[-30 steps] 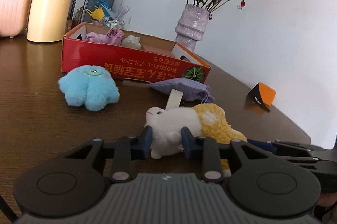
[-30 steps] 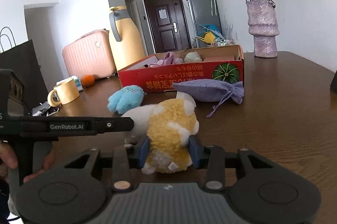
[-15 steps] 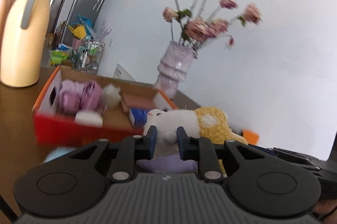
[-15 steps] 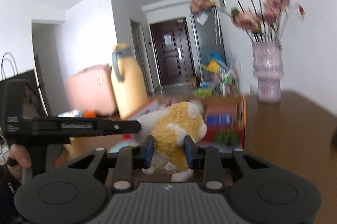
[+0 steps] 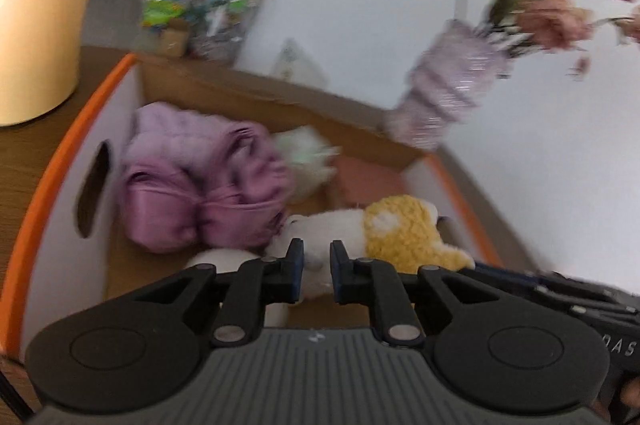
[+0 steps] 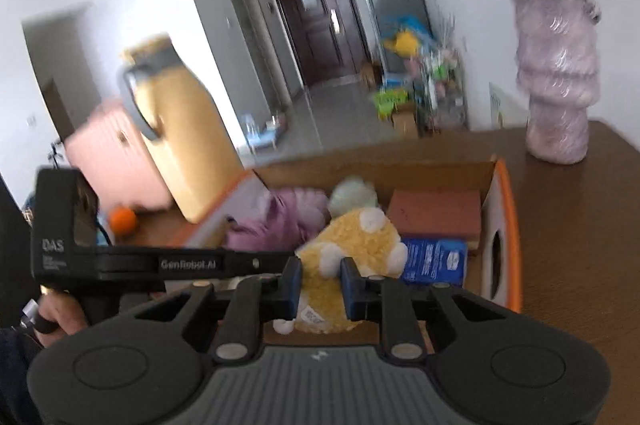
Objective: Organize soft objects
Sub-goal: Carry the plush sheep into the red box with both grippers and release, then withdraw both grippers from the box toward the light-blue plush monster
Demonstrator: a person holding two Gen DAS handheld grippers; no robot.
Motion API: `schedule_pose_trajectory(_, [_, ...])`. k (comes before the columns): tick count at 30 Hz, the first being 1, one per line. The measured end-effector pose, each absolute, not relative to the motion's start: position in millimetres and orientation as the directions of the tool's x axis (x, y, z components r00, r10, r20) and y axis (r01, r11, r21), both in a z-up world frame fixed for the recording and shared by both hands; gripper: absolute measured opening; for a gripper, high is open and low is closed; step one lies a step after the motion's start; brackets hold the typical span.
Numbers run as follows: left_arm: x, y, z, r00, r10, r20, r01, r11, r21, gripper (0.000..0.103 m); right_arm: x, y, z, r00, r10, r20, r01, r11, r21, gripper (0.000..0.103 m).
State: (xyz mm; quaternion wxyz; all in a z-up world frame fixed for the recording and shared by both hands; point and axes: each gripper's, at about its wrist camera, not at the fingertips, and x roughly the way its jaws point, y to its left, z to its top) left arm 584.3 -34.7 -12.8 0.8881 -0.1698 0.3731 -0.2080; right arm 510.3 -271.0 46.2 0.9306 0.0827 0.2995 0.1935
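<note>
A white and yellow plush toy (image 5: 384,233) hangs over the open cardboard box (image 5: 48,185). My left gripper (image 5: 316,267) is shut on its white head end. My right gripper (image 6: 320,283) is shut on its yellow body (image 6: 352,245). Both hold it above the inside of the box (image 6: 508,225). In the box lie a purple satin bundle (image 5: 200,193), a pale green plush (image 5: 308,157), a pink block (image 6: 436,213) and a blue packet (image 6: 436,261).
A purple vase with dried roses (image 6: 556,85) stands on the brown table right of the box. A tall yellow jug (image 6: 180,129) stands left of the box, with a pink suitcase (image 6: 112,153) and an orange ball (image 6: 124,219) behind.
Both grippers lifted the plush toy off the table and carried it forward, over the box wall. It now hangs above the box interior. The blue plush and purple pouch have left the view.
</note>
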Motion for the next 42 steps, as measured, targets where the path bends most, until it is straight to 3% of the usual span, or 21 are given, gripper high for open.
schedule_pose_trajectory(8, [583, -16, -4, 0.683, -0.439, -0.584, 0.259, 0.893, -0.369, 0.018, 557, -257, 1, 0.627, 0.487, -0.608, -0.285, 0.87, 0.403, 0.021])
schedule_pose_trajectory(11, [580, -18, -3, 0.695, -0.389, -0.604, 0.249, 0.919, -0.305, 0.029, 566, -252, -10, 0.611, 0.453, -0.65, -0.267, 0.89, 0.369, 0.031])
schedule_pose_trajectory(18, [557, -15, 33, 0.764, -0.303, -0.57, 0.226, 0.953, -0.203, 0.058, 554, -253, 14, 0.666, 0.374, -0.646, -0.253, 0.927, 0.277, 0.037])
schedule_pose_trajectory(26, [478, -11, 99, 0.89, -0.194, -0.412, 0.198, 0.98, -0.034, 0.089, 498, -265, 98, 0.8, 0.239, -0.551, -0.228, 0.97, 0.09, 0.059])
schedule_pose_trajectory(33, [397, -14, 111, 0.937, -0.16, -0.309, 0.17, 0.985, 0.004, 0.093, 423, -279, 124, 0.866, 0.21, -0.455, -0.206, 0.977, 0.058, 0.065])
schedule_pose_trajectory(42, [304, -13, 92, 0.972, -0.105, -0.208, 0.109, 0.994, 0.008, 0.103, 319, -275, 117, 0.962, 0.163, -0.218, -0.166, 0.986, 0.005, 0.088])
